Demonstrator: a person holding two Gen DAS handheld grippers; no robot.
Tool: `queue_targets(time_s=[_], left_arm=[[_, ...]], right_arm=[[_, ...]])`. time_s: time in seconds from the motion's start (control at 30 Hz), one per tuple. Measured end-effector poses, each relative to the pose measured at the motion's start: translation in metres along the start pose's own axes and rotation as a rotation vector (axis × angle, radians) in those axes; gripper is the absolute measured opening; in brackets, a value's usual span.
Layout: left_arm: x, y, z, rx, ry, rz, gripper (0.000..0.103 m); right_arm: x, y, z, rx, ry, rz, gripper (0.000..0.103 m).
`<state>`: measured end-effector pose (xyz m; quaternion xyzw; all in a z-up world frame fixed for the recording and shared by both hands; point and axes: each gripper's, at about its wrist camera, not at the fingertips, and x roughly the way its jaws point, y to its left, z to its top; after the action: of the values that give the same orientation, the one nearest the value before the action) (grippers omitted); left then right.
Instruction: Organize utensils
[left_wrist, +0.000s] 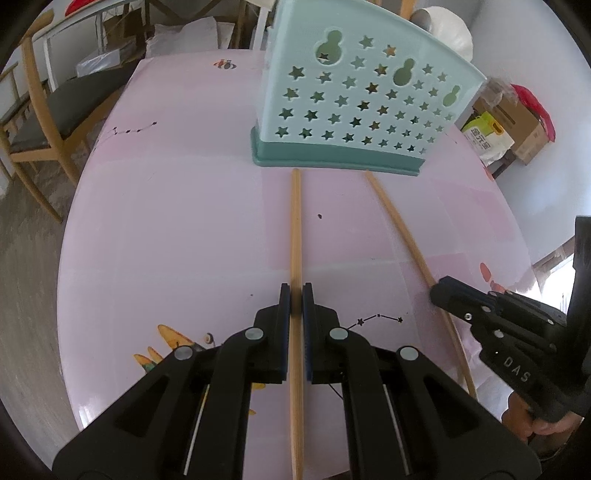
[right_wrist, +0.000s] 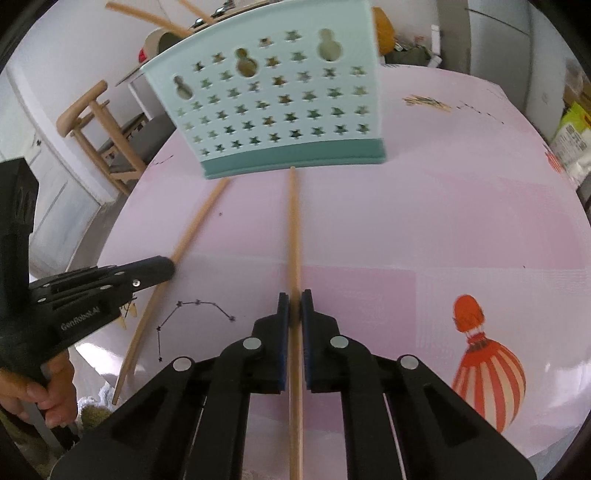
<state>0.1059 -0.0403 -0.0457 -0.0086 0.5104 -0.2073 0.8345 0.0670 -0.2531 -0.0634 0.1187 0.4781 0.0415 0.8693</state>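
Jaws of both the left gripper (left_wrist: 296, 291) and right gripper (right_wrist: 294, 297) pinched one chopstick each: the left chopstick (left_wrist: 296, 229) and right chopstick (right_wrist: 294, 229), tips near the far holder (left_wrist: 354, 99). Thin round sticks could have pivoted or slipped, catching the holder's base.

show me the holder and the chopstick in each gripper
utensil holder (left_wrist: 354, 107): left wrist view, star-punched wall
left chopstick (left_wrist: 296, 229): left wrist view, mid shaft
right chopstick (right_wrist: 294, 229): right wrist view, mid shaft
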Motion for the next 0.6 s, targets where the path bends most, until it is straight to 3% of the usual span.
queue_targets(time_s=[0.17,0.5,0.6], left_arm=[[-0.002,0.012,0.001,-0.043,0.005,0.002,0.005],[-0.004,0.018,0.001,-0.075,0.055,-0.018,0.006],[-0.007,0.017,0.000,-0.080,0.074,-0.027,0.020]], right_arm=[[-0.004,-0.008,-0.001,0.025,0.005,-0.029,0.007],[-0.007,-0.017,-0.006,0.052,-0.001,-0.005,0.007],[-0.006,-0.017,-0.005,0.057,0.000,0.004,0.007]])
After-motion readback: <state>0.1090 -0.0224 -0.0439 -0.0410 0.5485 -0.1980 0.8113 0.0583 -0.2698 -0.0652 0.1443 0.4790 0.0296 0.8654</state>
